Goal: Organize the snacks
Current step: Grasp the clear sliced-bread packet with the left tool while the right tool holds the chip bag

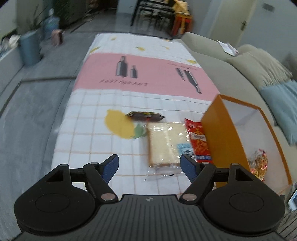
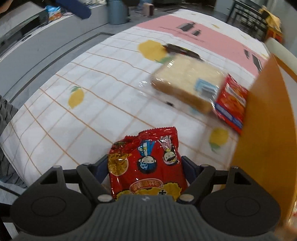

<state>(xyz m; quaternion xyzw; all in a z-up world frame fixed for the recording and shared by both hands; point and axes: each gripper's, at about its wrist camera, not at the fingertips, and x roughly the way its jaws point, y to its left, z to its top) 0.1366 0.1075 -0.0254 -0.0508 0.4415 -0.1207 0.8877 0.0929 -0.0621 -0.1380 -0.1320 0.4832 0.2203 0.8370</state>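
Note:
Pressed between the jaws of my right gripper (image 2: 144, 161) is a red snack bag (image 2: 146, 163) with cartoon faces, held above the tablecloth (image 2: 74, 120). My left gripper (image 1: 149, 159) is open and holds nothing. Just ahead of its right finger lies a clear-wrapped slice of bread (image 1: 165, 142) (image 2: 187, 81). A red packet with a blue strip (image 1: 198, 140) (image 2: 232, 100) lies against the orange box (image 1: 222, 139) (image 2: 265, 129). A dark packet (image 1: 144, 115) (image 2: 182, 50) lies beyond the bread. A shiny snack bag (image 1: 259, 163) sits inside the box.
The table carries a white grid cloth with lemons and a pink band (image 1: 148, 74). A beige sofa (image 1: 213, 55) with a blue cushion runs along its right side. A blue bin (image 1: 29, 48) stands on the grey floor at left; dark chairs (image 1: 152, 13) stand beyond.

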